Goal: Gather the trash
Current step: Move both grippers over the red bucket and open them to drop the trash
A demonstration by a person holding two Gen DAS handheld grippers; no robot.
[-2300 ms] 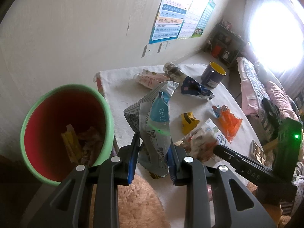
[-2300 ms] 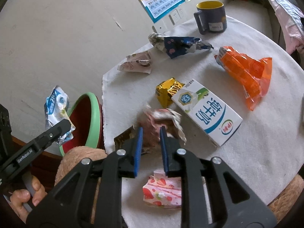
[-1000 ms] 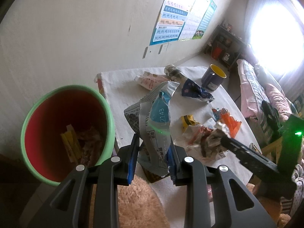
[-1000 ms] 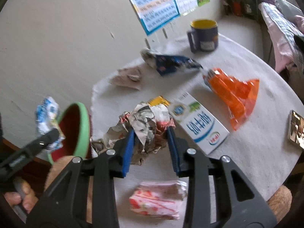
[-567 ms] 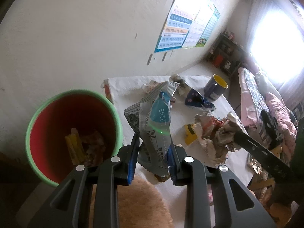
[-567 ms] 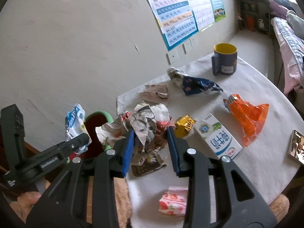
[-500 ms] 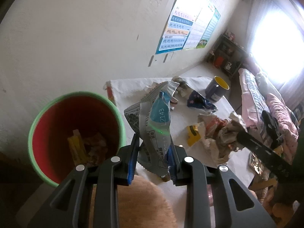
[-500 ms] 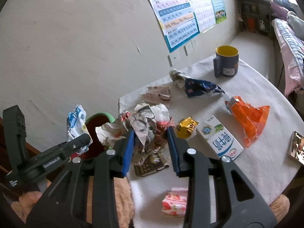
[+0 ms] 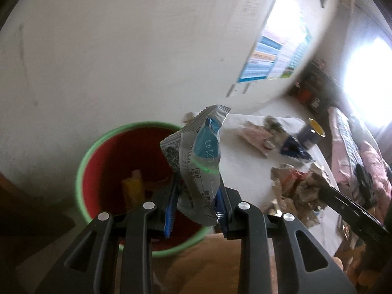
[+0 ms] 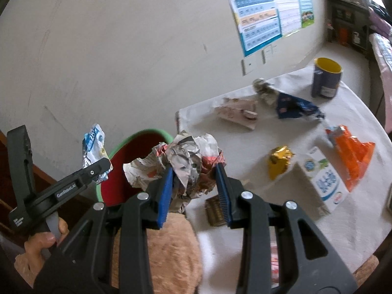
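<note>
Overhead, both fingers' pairs clamped on wrappers above white-clothed table (image 10: 318,220), possibly bedroom.

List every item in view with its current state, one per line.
left gripper: shut on silver-blue wrapper
right gripper: shut on crumpled paper wad
bin: upright, partly filled
mug: upright
milk carton: lying flat
orange bag: on table
</note>
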